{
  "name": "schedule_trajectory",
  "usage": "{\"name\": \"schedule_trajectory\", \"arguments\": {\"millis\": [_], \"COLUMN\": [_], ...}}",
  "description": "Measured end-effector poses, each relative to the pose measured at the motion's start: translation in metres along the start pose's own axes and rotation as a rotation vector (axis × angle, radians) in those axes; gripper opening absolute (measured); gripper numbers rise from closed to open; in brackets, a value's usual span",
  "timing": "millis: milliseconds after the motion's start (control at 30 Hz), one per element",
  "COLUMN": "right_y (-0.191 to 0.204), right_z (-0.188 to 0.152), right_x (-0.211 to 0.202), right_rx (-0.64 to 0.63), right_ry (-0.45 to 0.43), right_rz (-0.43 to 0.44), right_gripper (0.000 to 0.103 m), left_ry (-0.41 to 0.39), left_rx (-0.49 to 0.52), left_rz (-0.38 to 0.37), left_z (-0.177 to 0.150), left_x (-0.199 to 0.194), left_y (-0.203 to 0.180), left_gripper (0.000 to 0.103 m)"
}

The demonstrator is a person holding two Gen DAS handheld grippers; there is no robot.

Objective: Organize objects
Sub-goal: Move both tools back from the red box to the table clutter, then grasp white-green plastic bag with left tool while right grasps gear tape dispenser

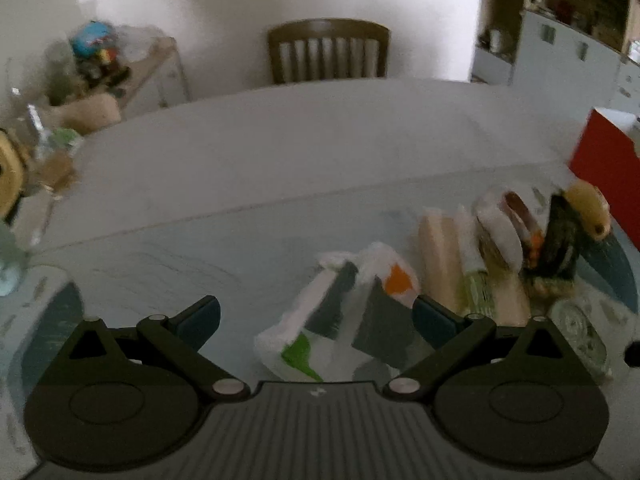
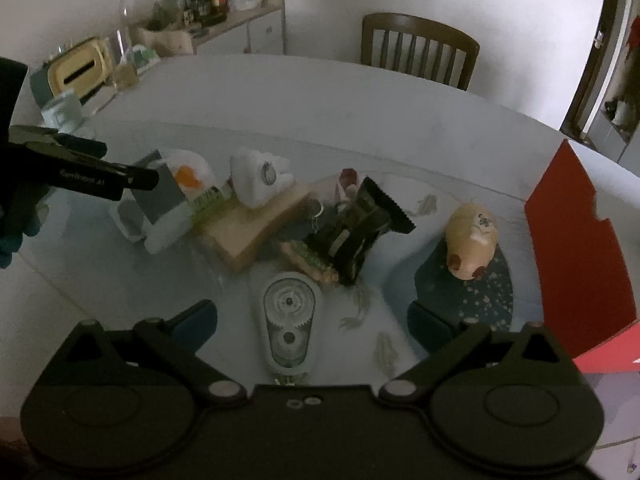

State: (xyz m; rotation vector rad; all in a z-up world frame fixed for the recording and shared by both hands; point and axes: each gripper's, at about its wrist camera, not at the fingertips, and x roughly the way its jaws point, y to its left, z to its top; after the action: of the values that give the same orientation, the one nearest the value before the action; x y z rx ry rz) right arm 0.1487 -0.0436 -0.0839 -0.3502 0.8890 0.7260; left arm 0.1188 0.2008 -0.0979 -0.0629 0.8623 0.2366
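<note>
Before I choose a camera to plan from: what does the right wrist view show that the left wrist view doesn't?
Only the right wrist view shows the clear gear-filled case whole between the right gripper's open fingers, the tan figurine's face, the yellow box, and the left gripper from outside.

Only the left wrist view shows the shelves.

Both show the white packet, red box, black pouch and chair.

Right gripper (image 2: 312,324) gapes above correction-tape dispenser (image 2: 289,322).
</note>
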Motion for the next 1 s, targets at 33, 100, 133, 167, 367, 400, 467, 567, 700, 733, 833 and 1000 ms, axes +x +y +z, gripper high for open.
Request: {"name": "schedule_trajectory", "arguments": {"millis": [33, 100, 133, 167, 367, 400, 467, 567, 700, 733, 833, 1000], "right_y": [0.002, 0.005, 0.006, 0.007, 0.009, 0.009, 0.010, 0.009, 0.008, 0.009, 0.009, 0.010], "right_z": [0.000, 0.000, 0.001, 0.001, 0.002, 0.002, 0.002, 0.001, 0.001, 0.001, 0.001, -0.001], "right_x": [0.002, 0.007, 0.010, 0.012, 0.029, 0.031, 0.035, 0.040, 0.047, 0.048, 0.053, 0.057], "right_rx": [-0.006, -0.017, -0.020, -0.027, -0.011, -0.009, -0.005, 0.001, -0.001, -0.001, -0.007, -0.006], "right_ry": [0.004, 0.014, 0.020, 0.033, 0.076, 0.082, 0.091, 0.102, 0.117, 0.120, 0.129, 0.128], "right_rz": [0.002, 0.007, 0.010, 0.018, 0.042, 0.041, 0.040, 0.037, 0.031, 0.031, 0.028, 0.020], "right_gripper": [0.101, 0.101, 0.101, 0.099, 0.095, 0.095, 0.092, 0.088, 0.084, 0.081, 0.076, 0.071], "left_ry": [0.007, 0.020, 0.025, 0.028, 0.059, 0.063, 0.067, 0.072, 0.081, 0.082, 0.085, 0.092], "left_rx": [0.010, 0.031, 0.040, 0.047, 0.037, 0.038, 0.045, 0.061, 0.076, 0.069, 0.047, 0.012], "left_rz": [-0.011, -0.021, -0.020, -0.015, -0.014, -0.014, -0.014, -0.021, -0.020, -0.023, -0.017, -0.020], "left_z": [-0.002, -0.005, -0.006, -0.006, -0.006, -0.006, -0.006, -0.006, -0.007, -0.007, -0.006, -0.007], "left_x": [0.003, 0.010, 0.013, 0.017, 0.037, 0.039, 0.042, 0.046, 0.049, 0.050, 0.051, 0.048], "left_y": [-0.001, -0.004, -0.006, -0.008, -0.007, -0.007, -0.009, -0.013, -0.018, -0.018, -0.017, -0.018], "left_gripper": [0.103, 0.103, 0.103, 0.103, 0.103, 0.103, 0.103, 0.103, 0.103, 0.103, 0.103, 0.097]}}
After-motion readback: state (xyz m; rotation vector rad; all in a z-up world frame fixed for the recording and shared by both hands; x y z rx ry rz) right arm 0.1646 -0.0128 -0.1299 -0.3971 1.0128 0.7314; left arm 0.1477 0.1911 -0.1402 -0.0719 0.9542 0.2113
